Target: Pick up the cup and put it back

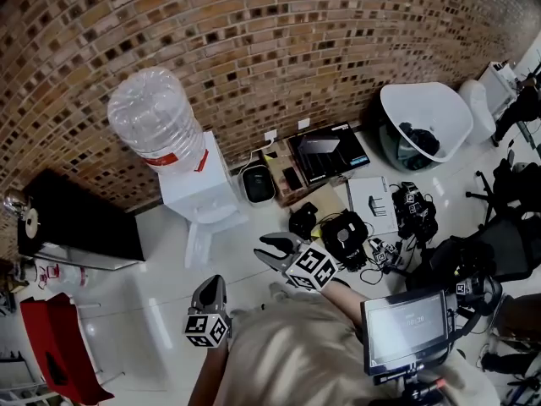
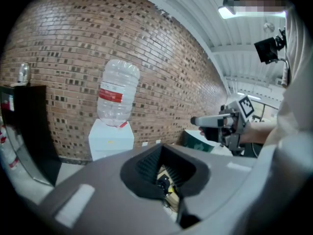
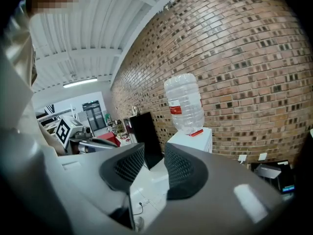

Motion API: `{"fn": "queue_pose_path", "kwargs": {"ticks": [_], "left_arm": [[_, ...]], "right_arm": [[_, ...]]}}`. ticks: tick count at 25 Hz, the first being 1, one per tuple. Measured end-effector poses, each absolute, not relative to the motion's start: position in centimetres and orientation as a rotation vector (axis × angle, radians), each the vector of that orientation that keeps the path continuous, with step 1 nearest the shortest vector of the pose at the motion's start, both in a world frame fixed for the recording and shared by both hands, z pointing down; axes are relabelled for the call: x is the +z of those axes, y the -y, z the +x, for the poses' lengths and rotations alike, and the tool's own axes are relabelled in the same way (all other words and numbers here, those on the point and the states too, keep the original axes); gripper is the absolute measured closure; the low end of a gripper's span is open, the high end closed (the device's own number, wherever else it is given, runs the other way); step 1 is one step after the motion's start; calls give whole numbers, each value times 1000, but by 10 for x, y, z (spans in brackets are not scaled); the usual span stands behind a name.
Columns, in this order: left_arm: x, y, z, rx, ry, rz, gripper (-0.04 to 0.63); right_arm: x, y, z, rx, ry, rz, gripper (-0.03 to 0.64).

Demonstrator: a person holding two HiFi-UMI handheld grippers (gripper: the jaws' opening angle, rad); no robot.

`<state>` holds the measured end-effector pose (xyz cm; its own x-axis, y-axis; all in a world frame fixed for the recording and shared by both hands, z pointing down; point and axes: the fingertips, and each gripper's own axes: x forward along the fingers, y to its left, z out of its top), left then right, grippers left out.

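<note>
I cannot make out a cup for certain. A small clear glass object (image 1: 13,200) stands on top of a black cabinet (image 1: 76,218) at the far left and also shows in the left gripper view (image 2: 22,72). My left gripper (image 1: 210,288) hangs in front of my body, its jaws a narrow gap apart with nothing between them (image 2: 165,176). My right gripper (image 1: 260,248) is held a little higher and to the right, pointing toward the water dispenser (image 1: 199,184). Its jaws stand slightly apart and empty (image 3: 154,163). Both grippers are well away from the cabinet.
A white water dispenser carries a big clear bottle (image 1: 156,117) against the brick wall. Black cases, cables and gear (image 1: 347,235) litter the floor to the right, beside a white chair (image 1: 423,117). A monitor on a stand (image 1: 406,328) is at my right, a red object (image 1: 55,345) at my left.
</note>
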<state>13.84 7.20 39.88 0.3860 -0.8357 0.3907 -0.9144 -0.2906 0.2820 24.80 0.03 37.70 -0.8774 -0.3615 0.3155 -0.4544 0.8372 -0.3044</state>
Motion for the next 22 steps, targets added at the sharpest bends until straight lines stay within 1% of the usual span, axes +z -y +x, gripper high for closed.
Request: {"fn": "queue_pose_path", "kwargs": {"ticks": [14,22], "left_arm": [[400,-79,141,219,1507,2183,595],[401,-74,148,208,1493,2177,595]], "right_arm": [[387,-12,251,550,2757,626,515],[388,-11,254,531,2756,622,515]]}}
